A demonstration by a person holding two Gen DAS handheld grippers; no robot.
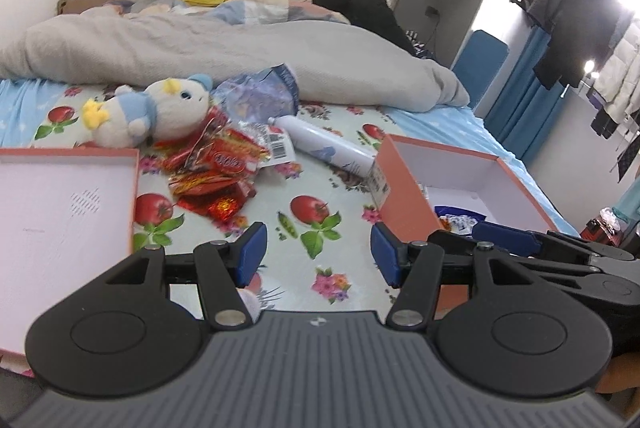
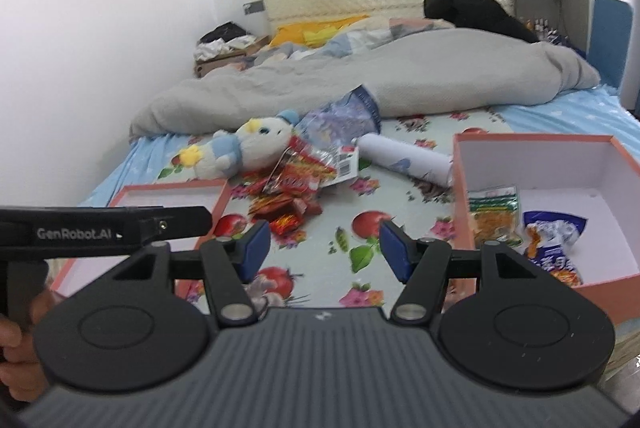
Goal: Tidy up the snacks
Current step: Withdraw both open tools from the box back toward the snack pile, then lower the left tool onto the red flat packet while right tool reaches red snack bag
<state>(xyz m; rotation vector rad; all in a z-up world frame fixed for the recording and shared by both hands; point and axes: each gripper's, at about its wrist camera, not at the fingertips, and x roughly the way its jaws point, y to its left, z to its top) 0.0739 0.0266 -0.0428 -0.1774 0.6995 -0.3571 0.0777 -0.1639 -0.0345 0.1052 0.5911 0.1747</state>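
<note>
Both grippers hanging empty over the flowered bedsheet (image 1: 320, 164), jaws apart, nothing between the blue pads.

Left gripper (image 1: 318, 256) released, right gripper (image 2: 324, 248) likewise released. Ahead of both, a heap of red snack packets (image 1: 212, 172) on the sheet, just beside a plush toy (image 1: 160, 112) and a crumpled blue bag (image 1: 260, 92). Beyond the heap, a white bottle (image 1: 328, 146) lying on its side, touching the pink box (image 2: 464, 188). To the right of the right gripper, that box holding a green-and-orange packet (image 2: 494, 214) and a blue-and-white packet (image 2: 554, 232). To the left of the left gripper, the box lid (image 1: 60, 212), upturned.
</note>
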